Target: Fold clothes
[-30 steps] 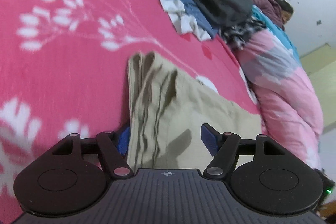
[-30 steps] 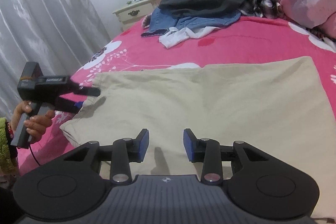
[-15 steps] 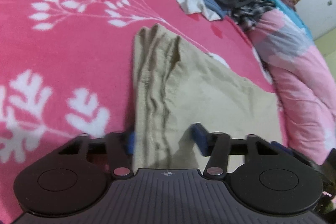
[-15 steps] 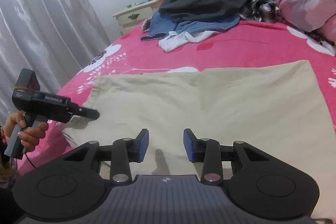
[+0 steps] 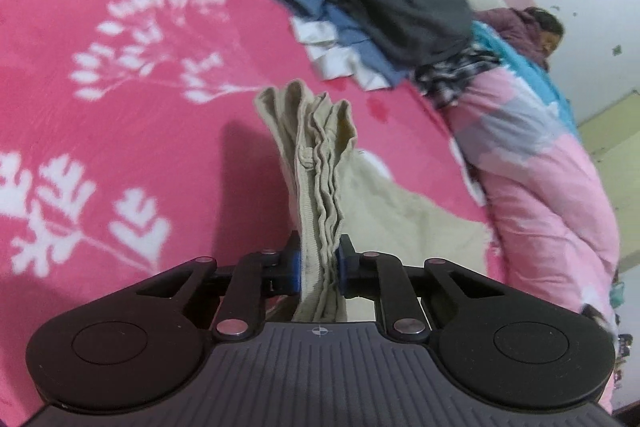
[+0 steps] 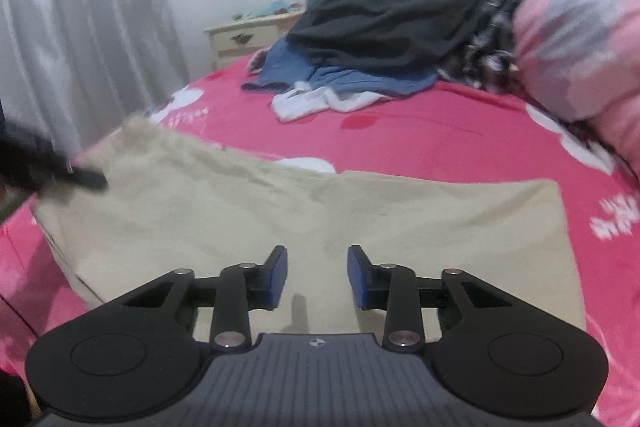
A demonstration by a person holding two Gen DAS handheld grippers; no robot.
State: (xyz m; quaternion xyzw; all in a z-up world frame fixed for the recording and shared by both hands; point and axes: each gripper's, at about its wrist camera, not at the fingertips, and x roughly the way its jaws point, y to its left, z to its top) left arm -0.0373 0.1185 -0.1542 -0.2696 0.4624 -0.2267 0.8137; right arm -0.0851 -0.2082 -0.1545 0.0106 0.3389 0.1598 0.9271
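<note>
Bed cover: hot pink with white flower prints, basically fills both views as the background.
Quilt: pink patchwork bundle, right edge in both views.
Beige garment: spread flat across the middle of the right wrist view, lying on the pink cover. Its left end is lifted off the bed. In the left wrist view that end rises as a bunched, ribbed ridge up the center of the frame.
Clothes pile: dark grey piece on top, blue denim and something white under it, upper middle of the right wrist view, well apart from the beige piece.
Left gripper: jaws just came together, pads pinching the gathered beige edge, cloth squeezed between them. It's also the blurry dark shape at the left edge of the right wrist view.
Right gripper: bottom center, jaws narrowly apart, nothing in them, hanging just over the near beige edge; touching or not, can't tell.
Nightstand: cream, upper left, behind the bed by the grey curtain.
</note>
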